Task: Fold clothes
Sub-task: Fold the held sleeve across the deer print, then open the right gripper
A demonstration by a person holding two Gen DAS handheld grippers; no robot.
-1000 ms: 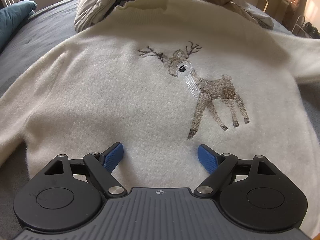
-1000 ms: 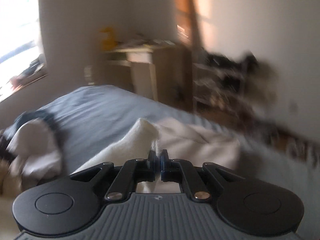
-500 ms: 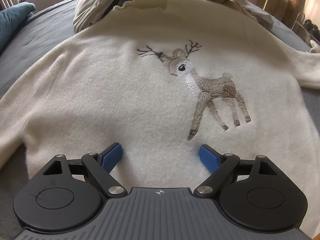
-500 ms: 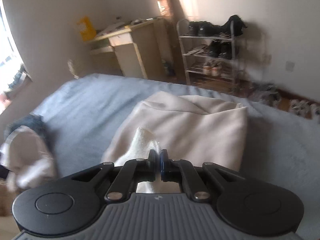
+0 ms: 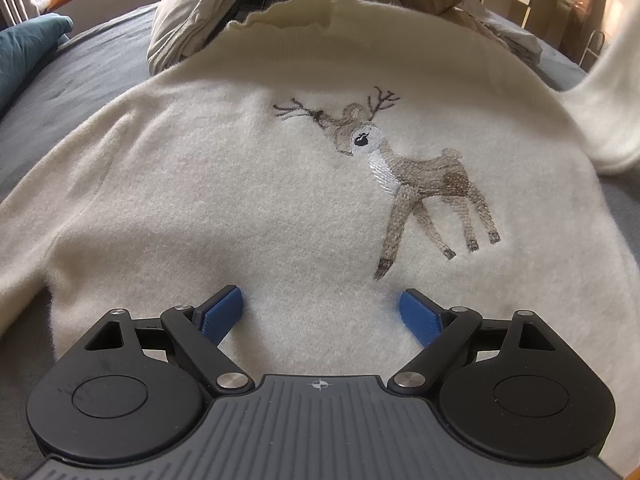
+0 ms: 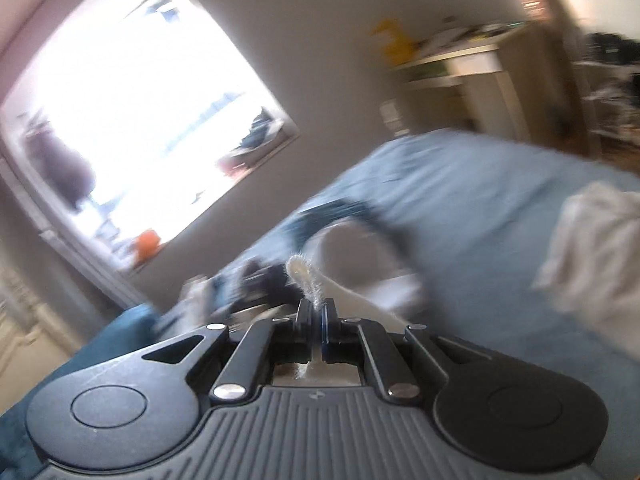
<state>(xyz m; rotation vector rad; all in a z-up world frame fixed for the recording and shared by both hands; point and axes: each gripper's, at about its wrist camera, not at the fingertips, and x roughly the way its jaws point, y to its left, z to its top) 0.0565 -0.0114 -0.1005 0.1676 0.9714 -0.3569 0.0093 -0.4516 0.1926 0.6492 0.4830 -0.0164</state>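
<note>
A cream sweater (image 5: pixel 224 184) with an embroidered deer (image 5: pixel 404 168) lies front-up on the grey bed. My left gripper (image 5: pixel 320 312) hovers open just over its lower middle, blue pads (image 5: pixel 224 312) wide apart and holding nothing. The sweater's right sleeve (image 5: pixel 608 92) is lifted into the air at the right edge of the left wrist view. My right gripper (image 6: pixel 315 312) is shut on the fuzzy cream sleeve end (image 6: pixel 306 280), which sticks up between its fingers. The right wrist view is blurred by motion.
A heap of beige and plaid clothes (image 5: pixel 224 4) lies beyond the sweater's collar. A teal pillow (image 5: pixel 24 52) sits at the far left. A folded pale garment (image 6: pixel 592 248) rests on the blue-grey bed (image 6: pixel 460 200). A bright window (image 6: pixel 140 120), a desk (image 6: pixel 460 72) and shelves stand behind.
My right gripper has swung up and to the left with the sleeve, which now rises into the left wrist view. The left gripper has hardly moved.
</note>
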